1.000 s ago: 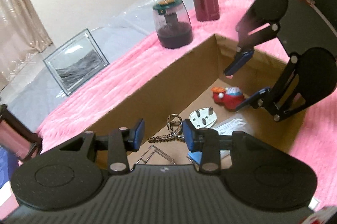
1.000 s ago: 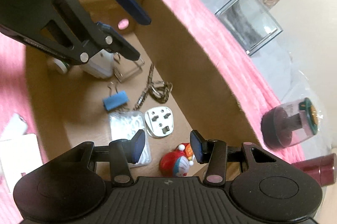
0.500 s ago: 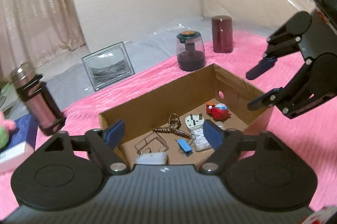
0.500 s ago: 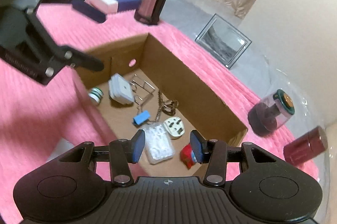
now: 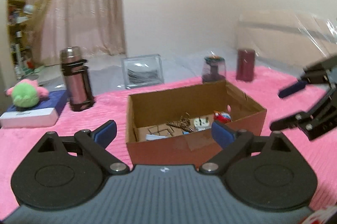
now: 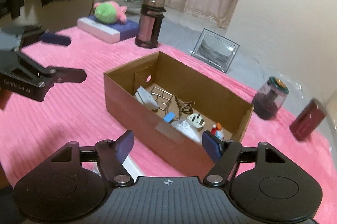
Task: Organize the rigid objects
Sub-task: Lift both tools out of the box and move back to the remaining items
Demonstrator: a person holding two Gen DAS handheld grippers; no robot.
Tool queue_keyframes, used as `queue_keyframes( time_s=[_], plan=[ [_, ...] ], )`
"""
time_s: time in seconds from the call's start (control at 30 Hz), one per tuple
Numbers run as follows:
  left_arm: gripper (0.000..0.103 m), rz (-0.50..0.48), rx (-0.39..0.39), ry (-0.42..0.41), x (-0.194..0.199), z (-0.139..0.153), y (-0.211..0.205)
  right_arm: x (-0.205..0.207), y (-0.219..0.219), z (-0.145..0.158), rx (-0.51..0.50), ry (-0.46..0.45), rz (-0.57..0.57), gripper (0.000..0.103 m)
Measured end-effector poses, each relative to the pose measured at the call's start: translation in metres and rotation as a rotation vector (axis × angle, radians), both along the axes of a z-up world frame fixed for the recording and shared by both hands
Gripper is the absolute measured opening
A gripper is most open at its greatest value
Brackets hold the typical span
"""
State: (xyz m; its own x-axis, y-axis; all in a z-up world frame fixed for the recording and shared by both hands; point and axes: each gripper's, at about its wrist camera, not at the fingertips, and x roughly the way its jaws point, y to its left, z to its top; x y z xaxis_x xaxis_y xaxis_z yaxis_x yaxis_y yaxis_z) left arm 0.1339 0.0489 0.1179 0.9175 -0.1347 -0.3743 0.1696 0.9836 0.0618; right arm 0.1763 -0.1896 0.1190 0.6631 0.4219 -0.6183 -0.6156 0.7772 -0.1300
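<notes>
An open cardboard box [image 5: 179, 89] [image 6: 130, 106] stands on the pink blanket. Inside lie a white plug [image 6: 195, 119], a red toy figure [image 6: 218, 130], a chain [image 6: 185, 105], a blue binder clip [image 6: 169, 117], a white adapter [image 6: 146, 97] and a wire frame [image 6: 163, 97]. My left gripper [image 5: 163, 132] [image 6: 67, 57] hovers short of the box's near wall, its jaws opening wide with nothing held. My right gripper [image 6: 168, 145] [image 5: 286, 107] hangs back from the box's other side, jaws also opening and empty.
Beyond the box stand a pink flask [image 5: 75, 80], a picture frame [image 5: 144, 71], a green-lidded jar [image 5: 213, 69] and a dark red canister [image 5: 245, 65]. A green plush toy [image 5: 25, 94] lies on a book at the left. Coats hang behind.
Both grippers have drawn back and up out of the box, which now shows whole. Both sets of jaws went from nearly shut to open. The box's contents have stayed in place.
</notes>
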Motion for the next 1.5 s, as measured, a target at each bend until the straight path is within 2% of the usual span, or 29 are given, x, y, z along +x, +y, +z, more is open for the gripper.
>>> queue_keyframes(
  time_s=[0.2, 0.3, 0.53, 0.77, 0.93, 1.17, 1.5],
  plan=[
    [0.093, 0.01, 0.027, 0.021, -0.035, -0.023, -0.007, -0.039, -0.016, -0.024, 0.079, 0.011, -0.085, 0.075],
    [0.093, 0.03, 0.007, 0.039, -0.048, -0.038, -0.006, -0.052, -0.024, -0.04, 0.145, 0.041, -0.135, 0.075],
    [0.094, 0.075, -0.01, 0.131, -0.062, -0.077, -0.007, -0.064, -0.038, -0.079, 0.253, 0.1, -0.21, 0.078],
    [0.093, 0.141, -0.017, 0.205, -0.065, -0.111, -0.016, -0.067, -0.051, -0.108, 0.26, 0.15, -0.242, 0.082],
    [0.093, 0.151, -0.019, 0.251, -0.063, -0.128, -0.027, -0.068, -0.058, -0.121, 0.252, 0.172, -0.26, 0.082],
    [0.093, 0.163, -0.041, 0.299, -0.06, -0.138, -0.041, -0.067, -0.063, -0.131, 0.263, 0.193, -0.272, 0.082],
    [0.089, 0.159, -0.043, 0.323, -0.049, -0.149, -0.078, -0.058, -0.073, -0.132, 0.283, 0.178, -0.299, 0.082]
  ],
)
